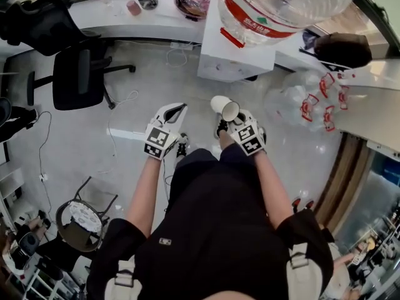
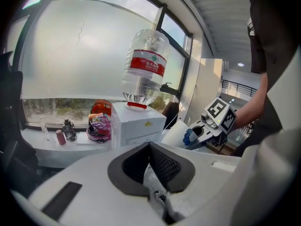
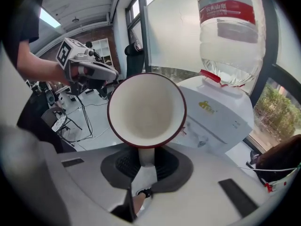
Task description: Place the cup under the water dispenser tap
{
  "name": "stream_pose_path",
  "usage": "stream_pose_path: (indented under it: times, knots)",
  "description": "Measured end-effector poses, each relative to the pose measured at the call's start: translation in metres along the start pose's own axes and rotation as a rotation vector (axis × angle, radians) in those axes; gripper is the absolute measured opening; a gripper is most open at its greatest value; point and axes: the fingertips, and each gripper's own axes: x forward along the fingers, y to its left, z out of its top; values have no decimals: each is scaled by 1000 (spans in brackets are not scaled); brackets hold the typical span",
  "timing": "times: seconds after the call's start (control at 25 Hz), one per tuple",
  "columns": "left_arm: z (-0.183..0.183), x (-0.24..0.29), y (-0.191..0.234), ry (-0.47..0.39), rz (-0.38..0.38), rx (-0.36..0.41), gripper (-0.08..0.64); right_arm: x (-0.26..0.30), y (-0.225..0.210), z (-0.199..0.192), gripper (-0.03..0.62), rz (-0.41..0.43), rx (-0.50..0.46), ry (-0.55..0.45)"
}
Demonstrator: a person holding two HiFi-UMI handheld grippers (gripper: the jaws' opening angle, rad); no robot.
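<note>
My right tool pinches the cup.
It sits at twelve o'clock over the jaws, the water dispenser at three; my left tool is closed, empty.

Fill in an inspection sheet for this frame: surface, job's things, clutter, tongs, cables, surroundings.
Surface: grey floor; white window ledge.
Job's things: cup empty, held in the air, not yet under the tap; white water dispenser with a bottle upended on top.
Clutter: snack bowl and small containers on the ledge; empty bottles on the floor.
Tongs: right tongs closed on the cup's wall; left tongs closed, nothing between them.
Cables: loose cables on the floor.
Surroundings: office chair; window.
</note>
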Motion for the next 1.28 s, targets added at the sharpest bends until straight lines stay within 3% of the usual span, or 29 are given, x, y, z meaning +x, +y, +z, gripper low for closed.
stream_pose_path:
  times: [0.48, 1.28]
  knots:
    - [-17, 13, -1, 27, 57, -53, -12, 66, -31, -29, 35, 55, -4, 72]
    - [-63, 25, 8, 74, 68, -89, -12, 187, -80, -109, 35, 7, 12, 256]
